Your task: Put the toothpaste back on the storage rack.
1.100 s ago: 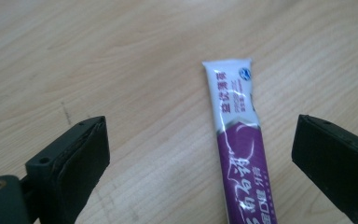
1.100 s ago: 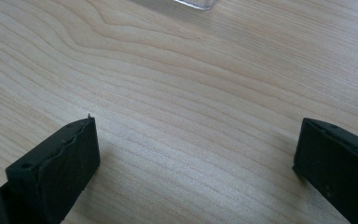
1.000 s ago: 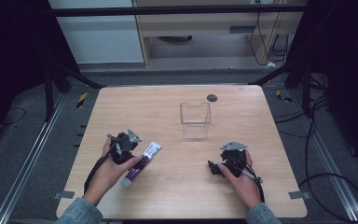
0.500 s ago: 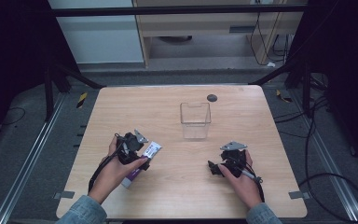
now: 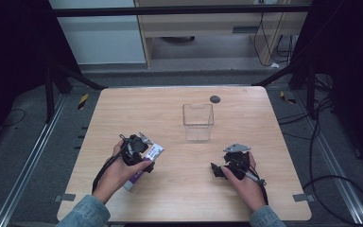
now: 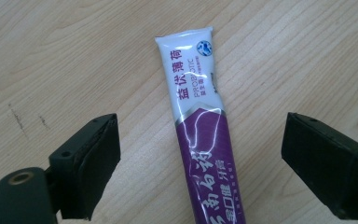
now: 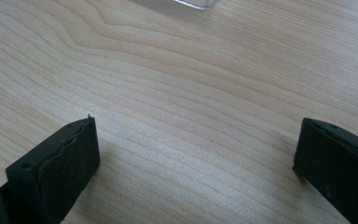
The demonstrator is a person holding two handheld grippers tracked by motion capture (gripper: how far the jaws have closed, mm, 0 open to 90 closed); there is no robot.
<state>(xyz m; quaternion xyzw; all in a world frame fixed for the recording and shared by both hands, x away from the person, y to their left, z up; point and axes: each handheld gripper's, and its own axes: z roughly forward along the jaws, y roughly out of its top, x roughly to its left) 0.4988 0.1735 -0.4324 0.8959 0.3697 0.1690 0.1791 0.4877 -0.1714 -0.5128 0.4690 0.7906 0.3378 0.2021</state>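
one toothpaste tube [image 6: 200, 130] between left gripper's [image 6: 200, 168] closing spread jaws, one clear container [image 5: 198, 121], right gripper [image 7: 196, 172] agape

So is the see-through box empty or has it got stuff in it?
Empty. The clear box stands upright on the table, and the high view shows bare wood through its walls. The toothpaste tube lies outside.

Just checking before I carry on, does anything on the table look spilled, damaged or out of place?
Nothing stands out. The toothpaste tube lies flat and intact on the table between the open left gripper jaws, and the clear container stands upright.
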